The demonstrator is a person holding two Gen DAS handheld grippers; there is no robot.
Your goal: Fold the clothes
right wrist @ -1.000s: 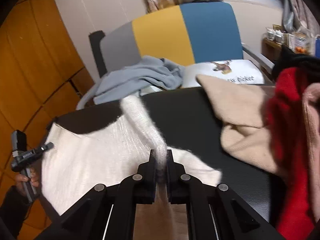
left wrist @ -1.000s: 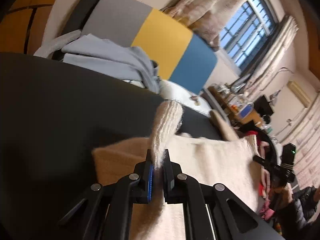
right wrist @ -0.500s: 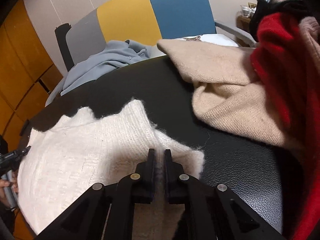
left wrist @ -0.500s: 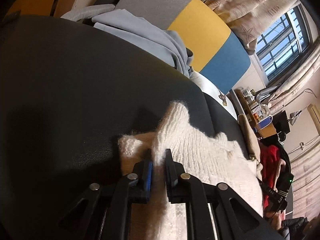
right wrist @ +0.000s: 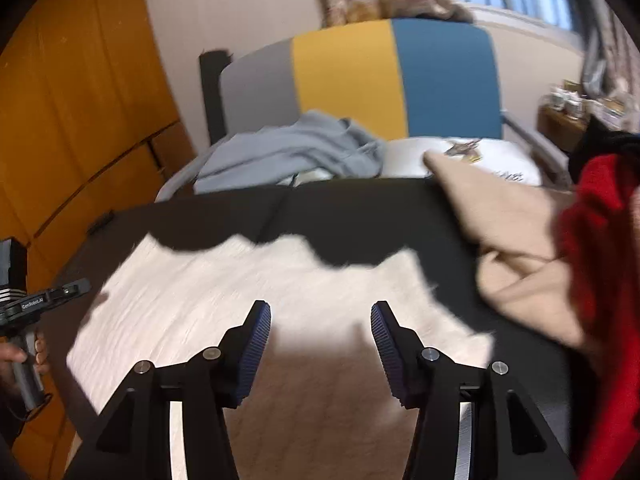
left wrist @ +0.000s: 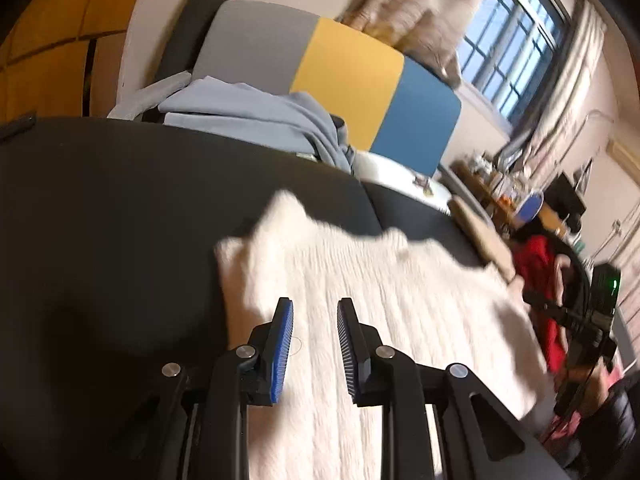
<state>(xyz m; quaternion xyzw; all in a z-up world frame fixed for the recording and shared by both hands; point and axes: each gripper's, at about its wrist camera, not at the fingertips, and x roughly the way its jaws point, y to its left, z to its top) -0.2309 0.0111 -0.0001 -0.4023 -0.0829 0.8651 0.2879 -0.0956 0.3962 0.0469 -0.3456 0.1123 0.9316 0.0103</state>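
Okay, left wrist view: left gripper (left wrist: 314, 312) spread, nothing between its pads, over the cream knit sweater (left wrist: 380, 312), which lies flat on the black table (left wrist: 120, 208) at lower centre. Grey-blue garment (left wrist: 248, 116) upper left on the striped chair (left wrist: 352, 76).

Right wrist view: right gripper (right wrist: 320, 316) spread wide, holding nothing, above the sweater's (right wrist: 240, 296) near edge. Beige garment (right wrist: 500, 216) and red garment (right wrist: 600, 280) piled at right.

— What stands ahead of the gripper?
— A chair (right wrist: 392, 80) with a grey, yellow and blue back, beyond the black table (right wrist: 360, 216).
— And further off?
— A barred window (left wrist: 516, 52) with curtains (left wrist: 408, 20) up right, orange wood panelling (right wrist: 80, 120) left.
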